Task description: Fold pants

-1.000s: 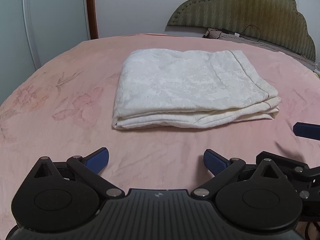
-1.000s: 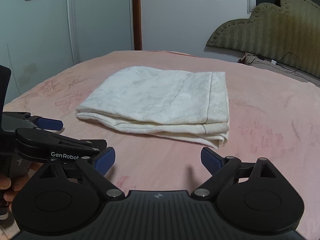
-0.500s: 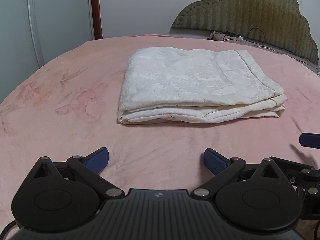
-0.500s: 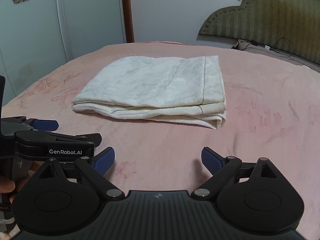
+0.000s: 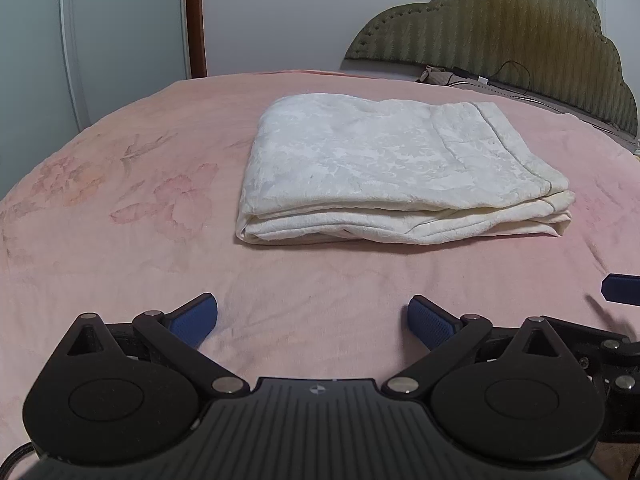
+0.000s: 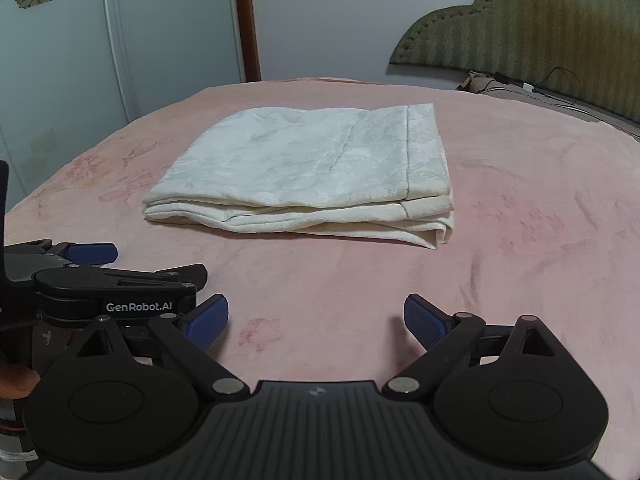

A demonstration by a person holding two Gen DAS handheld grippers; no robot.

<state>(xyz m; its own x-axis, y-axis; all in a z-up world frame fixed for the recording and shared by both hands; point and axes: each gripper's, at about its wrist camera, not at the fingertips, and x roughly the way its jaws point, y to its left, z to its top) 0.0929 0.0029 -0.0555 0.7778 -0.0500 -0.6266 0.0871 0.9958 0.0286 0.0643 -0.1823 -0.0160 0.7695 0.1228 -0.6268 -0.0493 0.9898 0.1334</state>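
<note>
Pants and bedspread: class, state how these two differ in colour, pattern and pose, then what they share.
The pants are cream white; the bedspread is pink. The pants carry a faint tone-on-tone pattern; the bedspread has faded flower prints. The pants lie folded in stacked layers; the bedspread is spread out flat beneath them. Both are soft cloth, and neither the open left gripper nor the open right gripper touches the pants.

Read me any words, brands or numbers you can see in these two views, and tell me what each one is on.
"GenRobot.AI": white letters on the black side of the left gripper, seen in the right wrist view.
A small round emblem without letters sits on each gripper body, including the right gripper.
Nothing is printed on the folded pants or the pink bedspread; the flowers there are only pattern.
</note>
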